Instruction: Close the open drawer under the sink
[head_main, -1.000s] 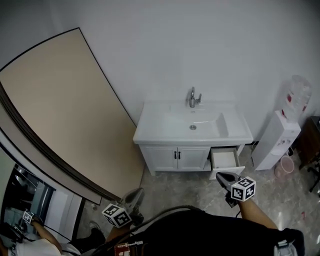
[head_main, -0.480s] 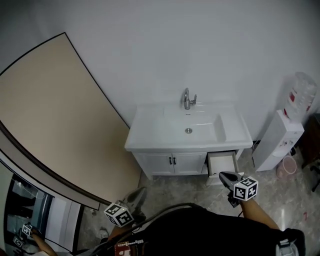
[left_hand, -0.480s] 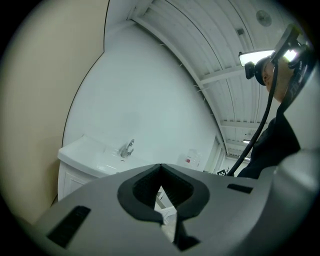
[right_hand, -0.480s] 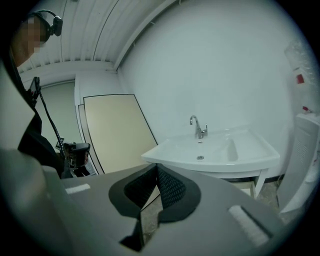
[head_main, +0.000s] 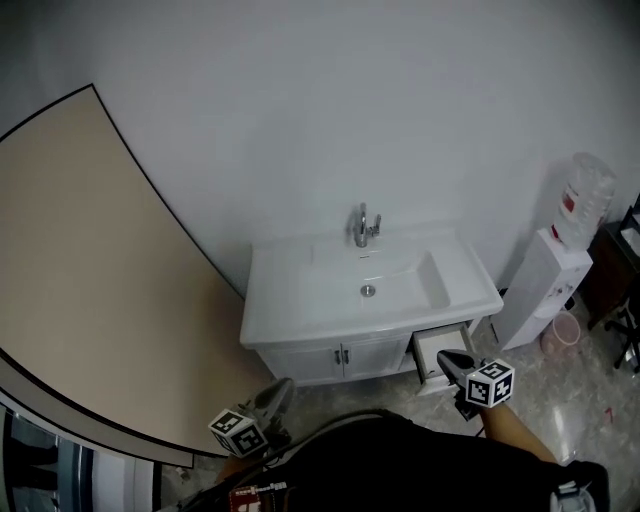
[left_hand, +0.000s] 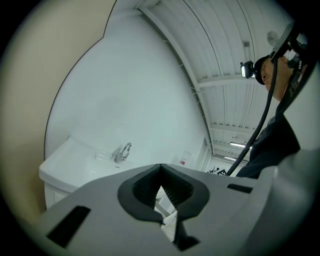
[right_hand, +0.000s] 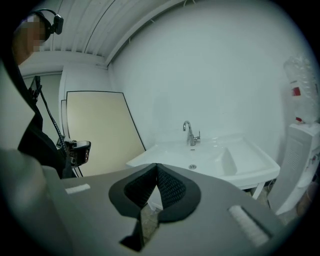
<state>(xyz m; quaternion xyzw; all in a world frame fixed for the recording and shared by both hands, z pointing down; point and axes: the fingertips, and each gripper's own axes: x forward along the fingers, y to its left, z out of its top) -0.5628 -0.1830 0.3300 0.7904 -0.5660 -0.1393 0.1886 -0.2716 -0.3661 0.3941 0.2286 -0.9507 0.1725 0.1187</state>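
A white sink cabinet with a chrome faucet stands against the wall. Its lower right drawer is pulled out, white and open at the top. My right gripper hovers just before the drawer's front edge, jaws shut on nothing; whether it touches the drawer I cannot tell. My left gripper is low, in front of the cabinet's left door, also shut and empty. The right gripper view has the basin ahead of my right gripper. The left gripper view has my left gripper and the faucet.
A white water dispenser with a bottle stands right of the cabinet, a pink bin at its foot. A large beige panel leans on the left wall. Dark furniture is at the right edge.
I have come closer to the cabinet: it has slid down in the head view. The right gripper now overlaps the drawer's front. Both grippers stay shut.
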